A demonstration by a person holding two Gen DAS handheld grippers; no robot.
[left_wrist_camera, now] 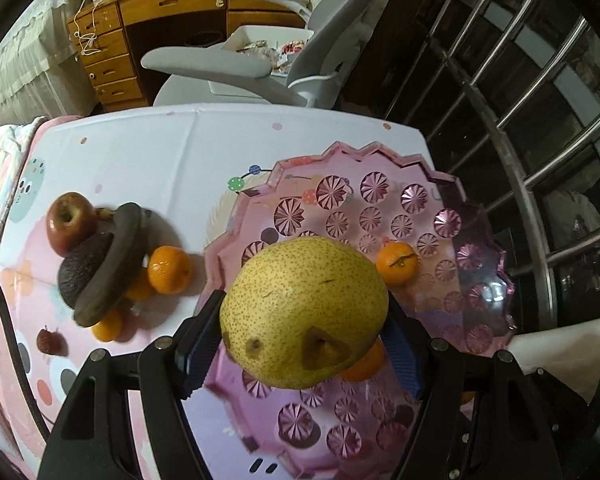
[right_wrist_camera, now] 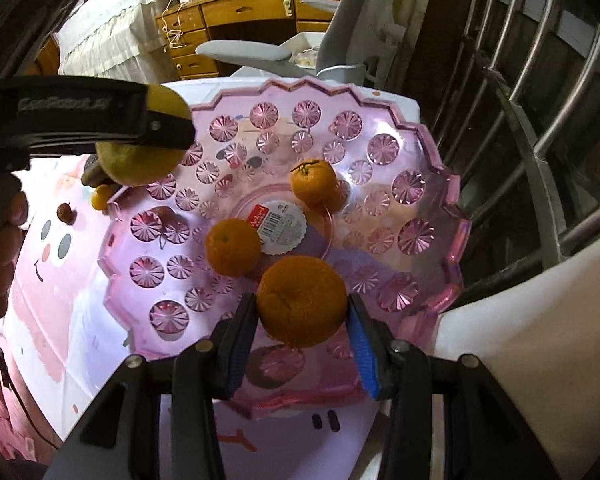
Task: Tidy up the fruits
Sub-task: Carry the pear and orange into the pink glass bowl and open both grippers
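Observation:
My left gripper (left_wrist_camera: 304,320) is shut on a yellow pear (left_wrist_camera: 304,308), held over the near left part of the pink plastic fruit plate (left_wrist_camera: 480,240). In the right wrist view the same pear (right_wrist_camera: 140,164) and the left gripper hang over the plate's left rim (right_wrist_camera: 112,240). My right gripper (right_wrist_camera: 302,312) is shut on a mandarin (right_wrist_camera: 302,300) above the plate's near side. Two more mandarins (right_wrist_camera: 232,246) (right_wrist_camera: 314,182) lie in the plate. On the table to the left sit an apple (left_wrist_camera: 70,220), an avocado (left_wrist_camera: 82,268), a dark banana (left_wrist_camera: 112,264) and more mandarins (left_wrist_camera: 169,269).
A small dark red fruit (left_wrist_camera: 48,342) lies on the cartoon-print tablecloth (left_wrist_camera: 140,152). A grey office chair (left_wrist_camera: 236,68) and a wooden desk (left_wrist_camera: 172,4) stand behind the table. Metal window bars (left_wrist_camera: 540,120) run along the right. A person's hand (right_wrist_camera: 0,248) shows at the left edge.

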